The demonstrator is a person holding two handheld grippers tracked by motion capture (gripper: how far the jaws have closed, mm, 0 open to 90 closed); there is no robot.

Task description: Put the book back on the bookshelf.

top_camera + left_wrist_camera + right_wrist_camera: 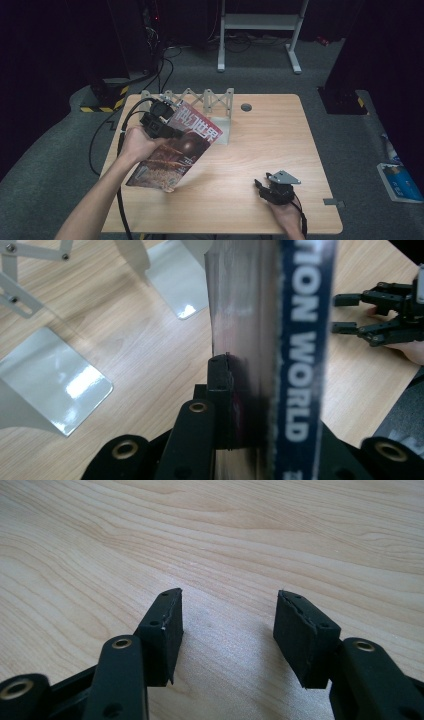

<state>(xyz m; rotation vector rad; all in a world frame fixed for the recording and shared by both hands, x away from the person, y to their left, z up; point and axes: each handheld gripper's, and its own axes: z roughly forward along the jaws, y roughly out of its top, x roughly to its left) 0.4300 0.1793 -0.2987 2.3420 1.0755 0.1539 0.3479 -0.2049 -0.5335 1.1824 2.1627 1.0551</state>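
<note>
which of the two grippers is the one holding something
The left gripper, at the left of the high view: its fingers are clamped on the magazine, lifted at a tilt. The right gripper rests on the table, open with nothing between.

1 mag point(172, 150), 1 rack point(205, 102), 2 grippers point(161, 122) point(274, 191)

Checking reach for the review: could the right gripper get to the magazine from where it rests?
Probably yes. The right gripper rests open on the table, with bare wood between it and the magazine clamped in the left gripper.
</note>
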